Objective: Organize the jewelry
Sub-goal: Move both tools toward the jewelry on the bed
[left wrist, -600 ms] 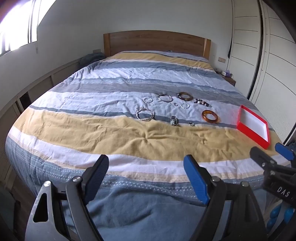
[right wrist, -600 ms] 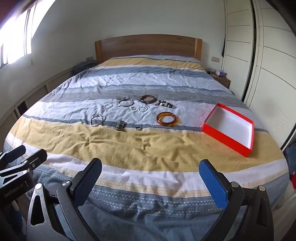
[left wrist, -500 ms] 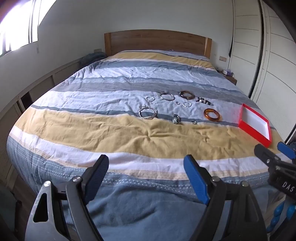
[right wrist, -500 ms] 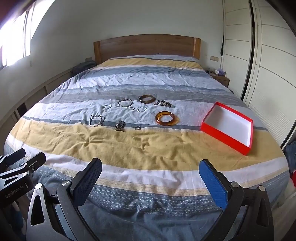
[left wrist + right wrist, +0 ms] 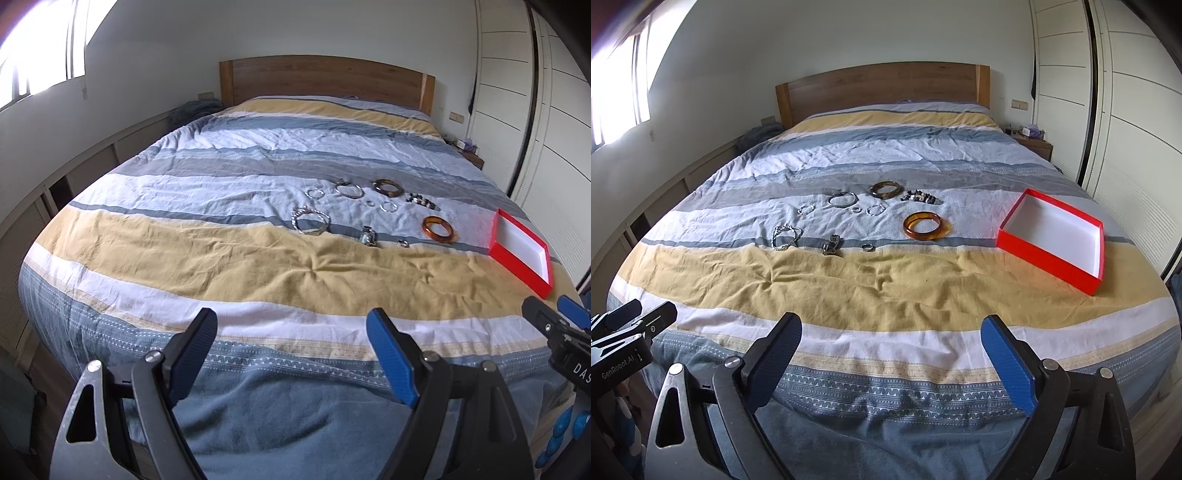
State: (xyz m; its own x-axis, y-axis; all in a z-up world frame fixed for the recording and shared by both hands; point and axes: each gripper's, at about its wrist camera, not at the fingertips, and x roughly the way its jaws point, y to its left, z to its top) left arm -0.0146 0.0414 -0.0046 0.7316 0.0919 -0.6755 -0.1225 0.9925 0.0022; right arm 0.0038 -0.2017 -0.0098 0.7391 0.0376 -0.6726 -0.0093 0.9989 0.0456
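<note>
Two grippers, the left gripper (image 5: 291, 350) and the right gripper (image 5: 892, 354), hover over the foot of the bed (image 5: 886, 288), jaws spread wide and holding nothing. Farther up the striped cover lies the scattered jewelry (image 5: 857, 218), well apart from both. A red box (image 5: 1052, 240) sits open to its right.

Glossy amber bangle (image 5: 922, 225) (cloth bedspread (image 5: 886, 280))

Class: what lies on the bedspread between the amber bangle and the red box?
Nothing: bare striped bedspread separates amber bangle from red box, clearest in the right wrist view.
</note>
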